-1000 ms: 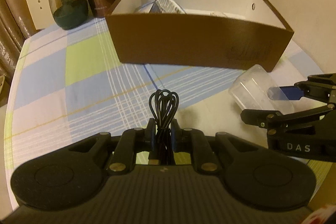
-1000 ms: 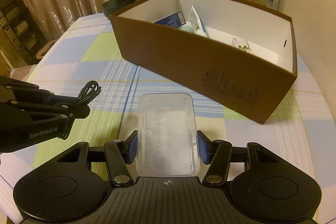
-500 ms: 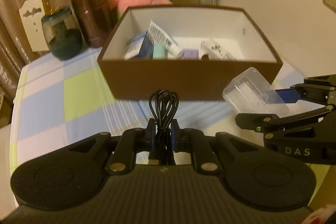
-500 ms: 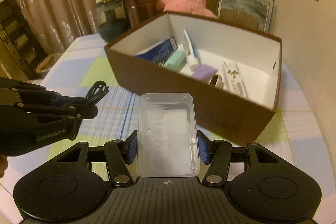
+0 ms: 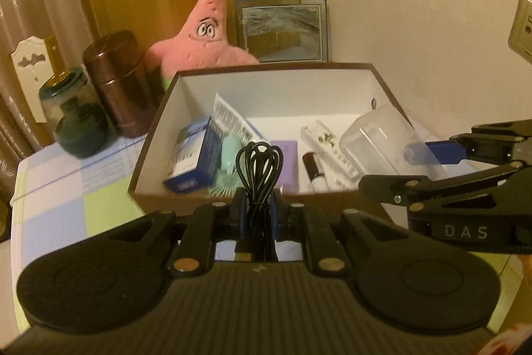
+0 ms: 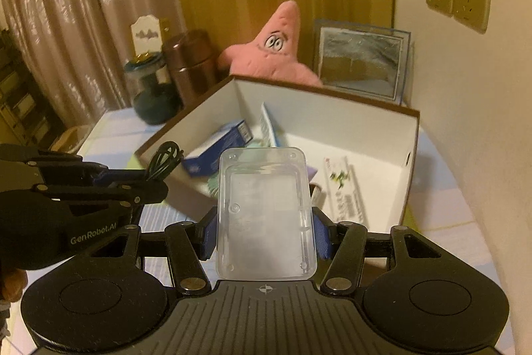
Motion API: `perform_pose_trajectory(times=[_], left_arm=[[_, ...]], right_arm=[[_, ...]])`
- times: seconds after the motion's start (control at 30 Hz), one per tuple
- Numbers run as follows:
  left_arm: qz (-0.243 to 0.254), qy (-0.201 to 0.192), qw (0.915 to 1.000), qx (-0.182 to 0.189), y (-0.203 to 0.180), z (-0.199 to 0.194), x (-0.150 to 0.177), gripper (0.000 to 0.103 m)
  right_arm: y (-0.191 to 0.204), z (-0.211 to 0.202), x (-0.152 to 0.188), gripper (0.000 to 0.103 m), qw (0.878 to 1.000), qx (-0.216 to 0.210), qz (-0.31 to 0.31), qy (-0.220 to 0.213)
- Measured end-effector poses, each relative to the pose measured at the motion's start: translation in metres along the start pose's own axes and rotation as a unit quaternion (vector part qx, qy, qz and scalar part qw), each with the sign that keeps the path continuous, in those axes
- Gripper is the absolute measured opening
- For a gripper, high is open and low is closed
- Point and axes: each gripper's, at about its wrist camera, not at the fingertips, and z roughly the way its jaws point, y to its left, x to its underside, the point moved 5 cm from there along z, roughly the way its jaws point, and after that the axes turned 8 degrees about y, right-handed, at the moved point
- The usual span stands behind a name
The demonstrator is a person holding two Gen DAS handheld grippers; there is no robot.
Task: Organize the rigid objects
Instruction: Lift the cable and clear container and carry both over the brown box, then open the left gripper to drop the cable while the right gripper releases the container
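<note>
Two grippers hover over the open brown cardboard box [image 5: 212, 82]. Left gripper [image 5: 258, 208] is clamped on a coiled black cable [image 5: 259, 165]; right gripper [image 6: 265, 232] pinches a clear rectangular plastic case [image 6: 264, 215].

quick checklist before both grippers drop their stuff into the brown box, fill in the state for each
1. Left gripper grip on the coiled black cable: ok, jaws shut on the bundle, loop sticking out in front.
2. Right gripper grip on the clear plastic case: ok, blue pads press on both long sides.
3. Brown box open on top: ok, no lid.
4. Free floor in the box: ok, bare white at the back and right; the blue carton and the purple item crowd the front left.
5. Loads above the box opening: cannot tell; both appear near the front wall.
6. Grippers apart from each other: ok, a gap shows between them.
</note>
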Motion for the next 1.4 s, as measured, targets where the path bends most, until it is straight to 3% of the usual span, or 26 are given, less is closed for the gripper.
perform_pose_trajectory(times=[0.53, 0.83, 1.23, 1.33, 1.4], left_arm=[[0.024, 0.021, 0.9994, 0.009, -0.015, 0.073, -0.069, 0.013], [0.034, 0.042, 0.9985, 0.01, -0.022, 0.111, -0.09, 0.013], [0.041, 0.06, 0.9973, 0.014, -0.03, 0.154, -0.111, 0.013], [0.041, 0.06, 0.9973, 0.013, -0.031, 0.158, -0.115, 0.016], [0.039, 0.059, 0.9975, 0.012, -0.03, 0.159, -0.118, 0.025]], right_arm=[[-0.06, 0.051, -0.045, 0.056, 0.999, 0.026, 0.03, 0.022], [-0.084, 0.087, -0.056, 0.056, 0.998, 0.041, 0.031, 0.048], [-0.105, 0.103, -0.068, 0.056, 0.996, 0.054, 0.034, 0.056], [-0.107, 0.103, -0.069, 0.056, 0.996, 0.055, 0.035, 0.057], [-0.107, 0.103, -0.07, 0.056, 0.996, 0.057, 0.036, 0.056]])
